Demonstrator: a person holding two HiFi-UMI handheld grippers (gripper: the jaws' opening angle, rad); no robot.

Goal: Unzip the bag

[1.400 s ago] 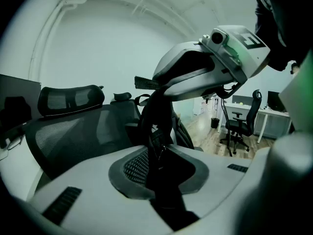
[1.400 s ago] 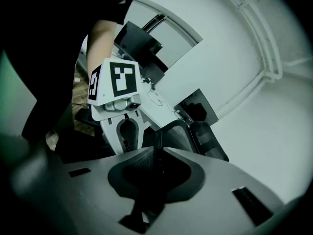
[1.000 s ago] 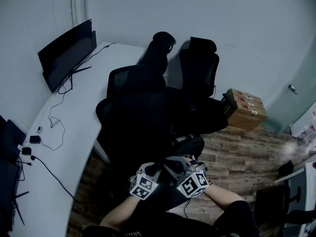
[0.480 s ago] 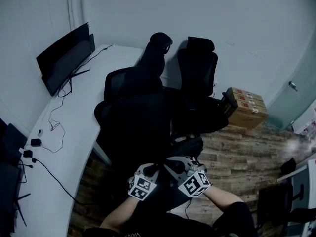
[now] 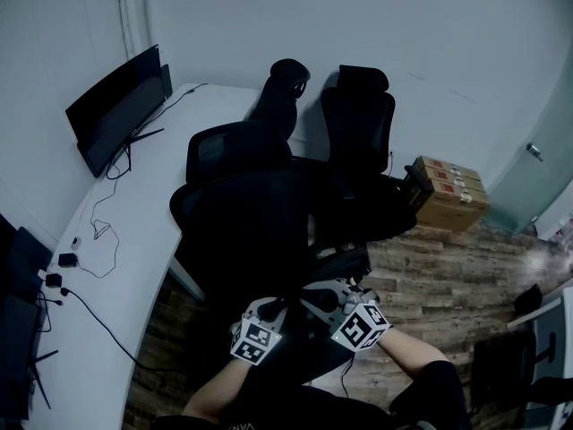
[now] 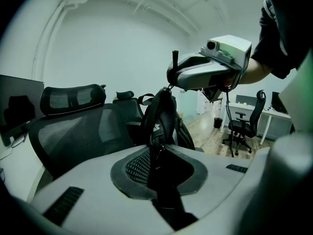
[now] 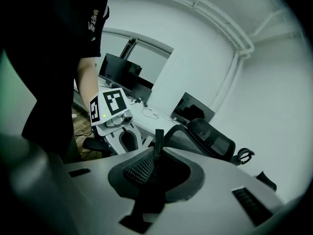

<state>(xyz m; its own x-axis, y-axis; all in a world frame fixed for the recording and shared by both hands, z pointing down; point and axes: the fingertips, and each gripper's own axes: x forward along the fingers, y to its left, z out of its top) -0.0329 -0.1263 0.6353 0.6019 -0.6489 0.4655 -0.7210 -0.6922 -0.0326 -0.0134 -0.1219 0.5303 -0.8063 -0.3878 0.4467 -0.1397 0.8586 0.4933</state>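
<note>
**Bag anchored, tab pinched, ready for the pull**

Pictured low and close, just before two black office chairs (image 5: 242,155): the black bag (image 6: 165,112), standing upright. Clamped on a fold of its fabric, the left gripper (image 6: 157,160), jaws just now closing further to a narrow gap with the cloth pressed between. Nipped in the right gripper (image 7: 155,166), jaws almost together: a narrow dark tab (image 7: 158,142), by the look of it the zip pull. Best now to keep the left grip firm, hold the fabric taut, and draw the tab steadily along the line of the zip, not away from it. Worth watching for the thin tab slipping out of the jaws, or cloth bunching along the zip.
</note>
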